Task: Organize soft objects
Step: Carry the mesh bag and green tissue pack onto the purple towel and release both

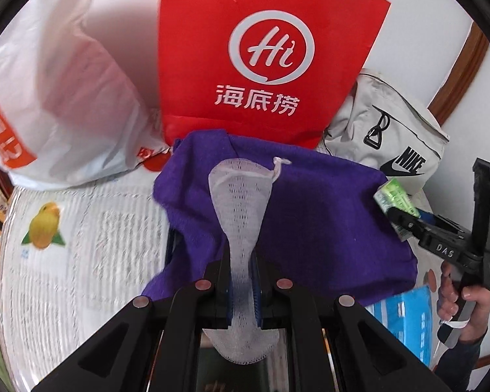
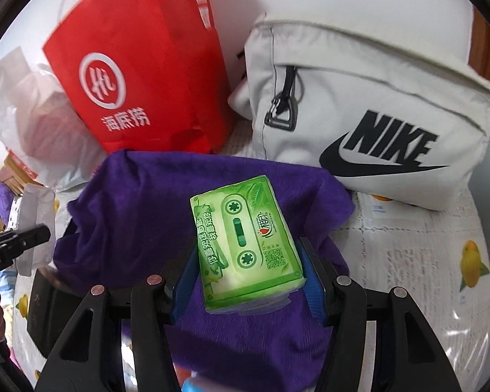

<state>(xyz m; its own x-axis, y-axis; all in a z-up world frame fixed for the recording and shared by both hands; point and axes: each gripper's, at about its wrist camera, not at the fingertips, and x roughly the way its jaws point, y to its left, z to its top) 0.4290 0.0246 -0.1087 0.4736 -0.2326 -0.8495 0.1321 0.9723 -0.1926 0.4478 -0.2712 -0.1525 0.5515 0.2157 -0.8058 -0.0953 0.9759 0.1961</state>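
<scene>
The left gripper (image 1: 241, 281) is clamped on a white mesh pouch (image 1: 240, 196), lifting it off the purple towel (image 1: 326, 228). The right gripper (image 2: 245, 277) pinches a green tissue pack (image 2: 245, 248) above the same towel, probably mid-worktop, likely bound for the red bag (image 2: 140, 65) behind.

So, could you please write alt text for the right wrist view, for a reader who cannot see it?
The right gripper clamps a green tissue pack above a purple cloth. Behind stand a red bag and a white Nike bag; the left gripper enters at far left.
</scene>
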